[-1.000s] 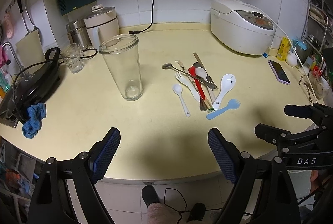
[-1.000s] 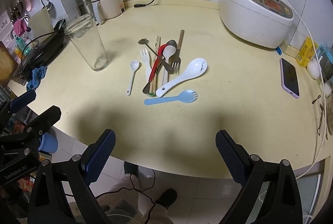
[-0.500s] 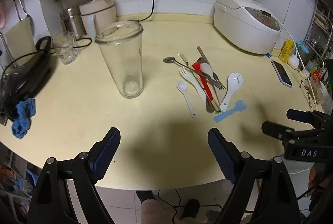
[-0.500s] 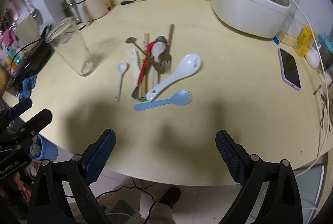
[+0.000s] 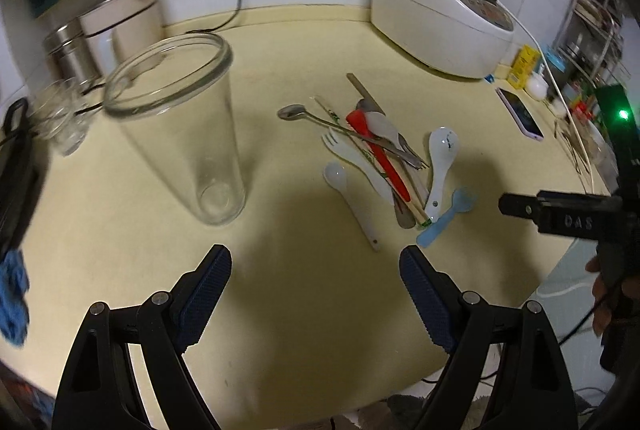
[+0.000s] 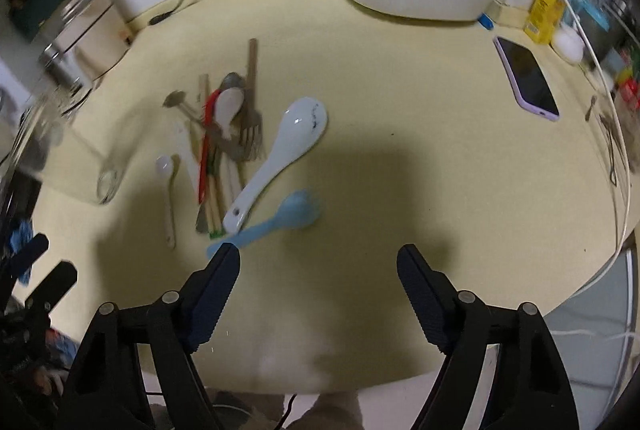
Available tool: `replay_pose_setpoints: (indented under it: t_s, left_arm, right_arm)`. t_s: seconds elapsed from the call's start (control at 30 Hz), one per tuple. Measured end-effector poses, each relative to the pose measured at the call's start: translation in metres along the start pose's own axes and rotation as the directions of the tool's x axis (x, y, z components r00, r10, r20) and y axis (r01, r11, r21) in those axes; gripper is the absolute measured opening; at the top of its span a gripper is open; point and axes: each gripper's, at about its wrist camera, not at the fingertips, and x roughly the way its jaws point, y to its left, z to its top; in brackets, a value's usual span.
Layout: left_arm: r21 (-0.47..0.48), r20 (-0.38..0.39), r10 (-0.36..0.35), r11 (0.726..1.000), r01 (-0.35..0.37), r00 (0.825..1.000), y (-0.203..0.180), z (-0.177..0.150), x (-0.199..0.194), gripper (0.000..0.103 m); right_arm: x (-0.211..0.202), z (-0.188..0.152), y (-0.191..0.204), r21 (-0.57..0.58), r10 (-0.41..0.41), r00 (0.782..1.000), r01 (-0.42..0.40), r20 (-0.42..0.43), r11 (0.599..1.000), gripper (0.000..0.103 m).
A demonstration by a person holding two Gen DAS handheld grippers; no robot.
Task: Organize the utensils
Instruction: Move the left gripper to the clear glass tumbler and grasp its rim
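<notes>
A pile of utensils (image 5: 380, 158) lies mid-counter: a red-handled one, metal spoons and a fork, chopsticks and a white plastic fork. Beside it lie a small white spoon (image 5: 348, 198), a white ceramic spoon (image 5: 440, 166) and a blue spork (image 5: 446, 218). A tall empty glass (image 5: 188, 126) stands to the left. My left gripper (image 5: 315, 262) hangs open over bare counter in front of the glass and pile. My right gripper (image 6: 318, 258) is open with its jaws closing and nothing between them. Its left fingertip is at the handle end of the blue spork (image 6: 276, 220).
A white rice cooker (image 5: 440, 26) stands at the back right, with a phone (image 5: 520, 112) near the right edge. A kettle (image 5: 124, 18), steel canister (image 5: 68, 50) and small glass (image 5: 60, 118) sit at the back left. The counter's front edge lies just under both grippers.
Both grippers have moved forward and down toward the counter, so the glass and utensils look larger. The right jaws have narrowed a little.
</notes>
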Motion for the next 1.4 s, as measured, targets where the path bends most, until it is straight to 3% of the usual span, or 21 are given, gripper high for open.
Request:
replay_pose_setpoints:
  t_s: [0.13,0.3,0.4,0.53,0.73,0.93,1.1,1.27,1.4]
  left_arm:
    - [0.055,-0.018,-0.044,0.998,0.044,0.999,0.008,0.009,0.013,0.089]
    - [0.103,-0.064,-0.093,0.99,0.099,0.994,0.011,0.013,0.028,0.089]
    - [0.117,-0.067,-0.085,0.989,0.093,0.994,0.006,0.017,0.033,0.089]
    - [0.06,-0.048,-0.039,0.997,0.042,0.998,0.002,0.023,0.037,0.089]
    - [-0.037,-0.008,0.052,0.998,-0.052,0.999,0.01,0.026,0.029,0.089]
    - [-0.079,0.118,0.137,0.989,-0.129,0.983,0.029,0.018,0.027,0.089]
    - [-0.001,0.204,0.197,0.98,-0.201,0.959,0.038,0.012,0.04,0.089]
    - [0.097,0.278,0.11,0.985,-0.142,0.954,0.061,0.009,0.053,0.089]
    - [0.247,0.288,0.039,0.963,-0.113,0.957,0.071,0.015,0.07,0.089]
  right_arm:
    - [0.017,0.012,0.003,0.089,0.046,0.998,-0.041,-0.053,0.995,0.081]
    - [0.026,0.028,0.004,0.116,0.013,0.998,-0.006,-0.066,0.993,0.081]
    - [0.034,0.04,0.001,0.099,-0.05,0.996,0.058,-0.08,0.993,0.081]
    - [0.055,0.054,0.0,0.055,-0.086,0.985,0.095,-0.147,0.994,0.081]
    - [0.074,0.07,0.011,-0.007,0.002,0.986,-0.004,-0.165,1.0,0.081]
    - [0.078,0.074,0.019,-0.064,0.028,0.987,-0.038,-0.16,0.997,0.081]
    - [0.073,0.076,0.027,-0.084,0.014,0.989,-0.026,-0.145,0.996,0.081]
    - [0.072,0.075,0.032,-0.074,0.0,0.99,-0.01,-0.144,0.997,0.081]
    - [0.07,0.072,0.034,-0.051,-0.02,0.99,0.012,-0.143,0.999,0.081]
